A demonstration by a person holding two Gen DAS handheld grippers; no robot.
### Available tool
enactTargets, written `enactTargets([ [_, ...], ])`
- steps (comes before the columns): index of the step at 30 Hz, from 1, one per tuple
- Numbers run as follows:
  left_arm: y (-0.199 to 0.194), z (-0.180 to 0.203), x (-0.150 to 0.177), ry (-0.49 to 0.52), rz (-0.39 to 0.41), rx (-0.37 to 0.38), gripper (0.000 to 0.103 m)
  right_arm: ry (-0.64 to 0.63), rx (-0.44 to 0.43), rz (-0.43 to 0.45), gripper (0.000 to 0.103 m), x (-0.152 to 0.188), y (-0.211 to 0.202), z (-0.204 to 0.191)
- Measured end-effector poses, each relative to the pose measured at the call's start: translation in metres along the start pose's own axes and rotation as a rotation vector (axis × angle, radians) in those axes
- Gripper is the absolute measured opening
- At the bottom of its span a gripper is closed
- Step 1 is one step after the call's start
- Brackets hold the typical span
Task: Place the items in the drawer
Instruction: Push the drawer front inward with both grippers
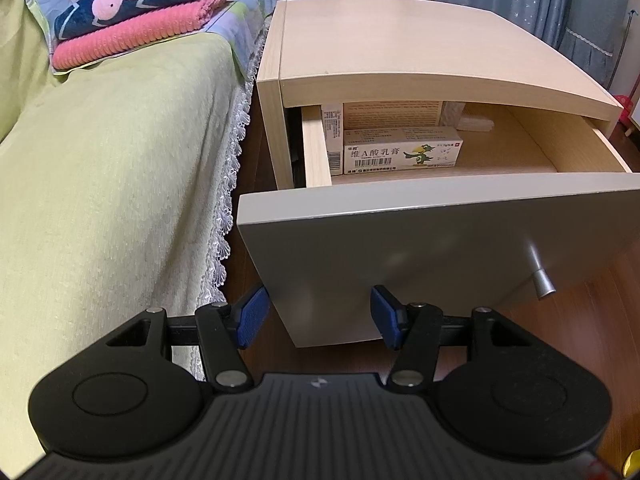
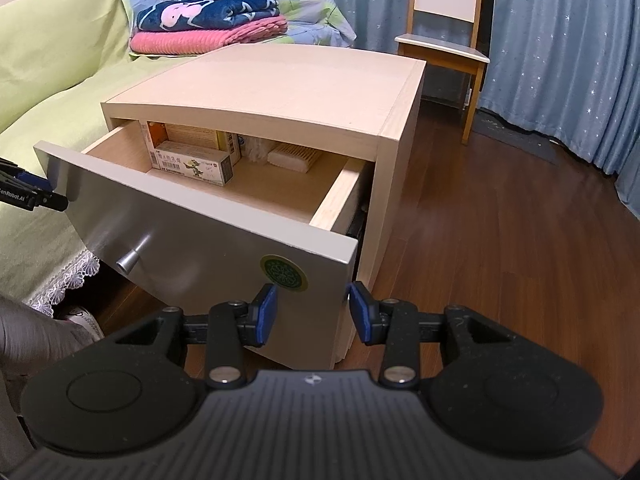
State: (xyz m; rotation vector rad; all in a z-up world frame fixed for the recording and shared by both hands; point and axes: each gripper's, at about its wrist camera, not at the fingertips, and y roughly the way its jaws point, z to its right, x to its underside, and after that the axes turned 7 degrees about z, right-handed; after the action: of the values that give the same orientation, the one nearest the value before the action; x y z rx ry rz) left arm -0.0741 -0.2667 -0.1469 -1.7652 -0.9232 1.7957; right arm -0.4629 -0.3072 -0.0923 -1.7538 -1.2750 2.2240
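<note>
The nightstand's drawer (image 1: 436, 224) (image 2: 224, 216) is pulled out, its grey front panel carrying a metal knob (image 1: 542, 282) (image 2: 128, 264). Inside lie a white medicine box with a green bird (image 1: 402, 155) (image 2: 194, 165), taller boxes (image 1: 394, 114) (image 2: 192, 136) behind it, and a white brush (image 2: 294, 157) at the back. My left gripper (image 1: 318, 316) is open and empty, just in front of the panel's lower left corner. My right gripper (image 2: 312, 310) is open and empty, at the panel's lower right corner. The left gripper's tip (image 2: 36, 196) shows by the panel's left edge.
A bed with a green cover (image 1: 108, 184) (image 2: 48, 80) lies left of the nightstand (image 1: 400, 40) (image 2: 288, 84), with folded blankets (image 1: 140, 12) (image 2: 208, 20) on it. A wooden chair (image 2: 444, 40) stands behind, before blue curtains. Wood floor (image 2: 500, 240) stretches to the right. A person's leg (image 2: 32, 332) is at lower left.
</note>
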Motion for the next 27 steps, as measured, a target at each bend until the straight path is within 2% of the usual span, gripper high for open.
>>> enactTargets([
  [18, -0.001, 0.002, 0.000, -0.015, 0.003, -0.021, 0.058, 0.050, 0.020, 0.016, 0.036, -0.003, 0.007, 0.004],
  [23, -0.007, 0.004, 0.003, -0.049, 0.001, -0.038, 0.058, 0.088, 0.035, 0.028, 0.035, -0.004, 0.006, 0.005],
  [27, -0.024, 0.010, 0.011, -0.107, 0.007, -0.047, 0.059, 0.162, 0.117, 0.063, 0.034, -0.002, -0.007, 0.002],
])
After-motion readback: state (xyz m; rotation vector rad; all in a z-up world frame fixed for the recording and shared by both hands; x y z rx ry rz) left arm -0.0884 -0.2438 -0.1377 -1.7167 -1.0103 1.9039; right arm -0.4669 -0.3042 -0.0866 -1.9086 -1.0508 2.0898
